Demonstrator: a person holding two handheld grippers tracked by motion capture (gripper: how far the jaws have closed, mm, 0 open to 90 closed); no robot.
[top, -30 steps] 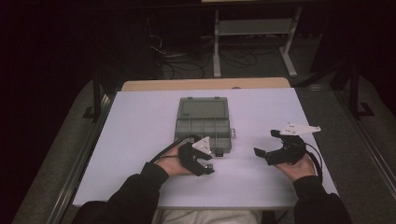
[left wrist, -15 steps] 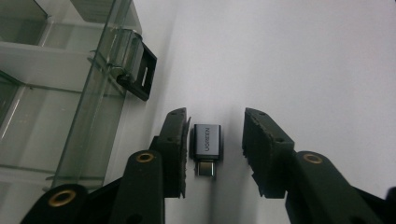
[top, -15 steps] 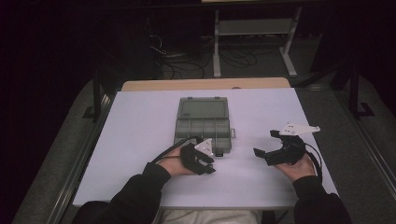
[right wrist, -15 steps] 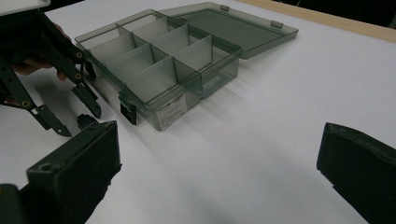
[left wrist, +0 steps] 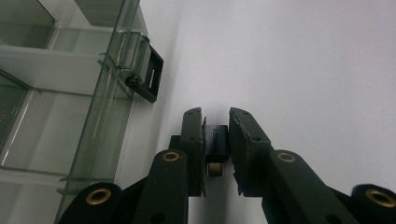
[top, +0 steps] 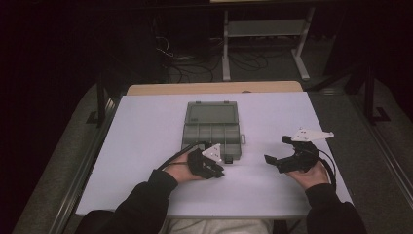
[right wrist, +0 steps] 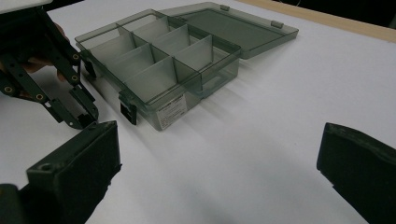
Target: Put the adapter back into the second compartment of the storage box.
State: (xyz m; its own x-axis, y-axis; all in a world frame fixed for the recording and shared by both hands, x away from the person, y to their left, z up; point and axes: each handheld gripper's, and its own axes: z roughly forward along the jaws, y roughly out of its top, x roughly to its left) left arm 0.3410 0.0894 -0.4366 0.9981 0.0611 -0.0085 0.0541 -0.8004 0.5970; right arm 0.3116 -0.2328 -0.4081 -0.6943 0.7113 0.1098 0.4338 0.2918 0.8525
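A clear grey compartment box lies open on the white table sheet, its lid folded back flat. My left gripper rests at the box's near edge, beside a black latch. Its jaws have just been closing and now press on a small black piece with a metal end. My right gripper sits to the right of the box, jaws wide apart with nothing between them. The right gripper view shows the box, whose compartments look empty, and the left gripper at its corner.
A wooden board edge shows beyond the sheet. Past the table stand a white metal rack and loose cables on a dark floor. Bare sheet lies between my two hands and to the left of the box.
The left gripper's jaws have drawn together beside the box's near edge. Both hands and the box have stayed where they were.
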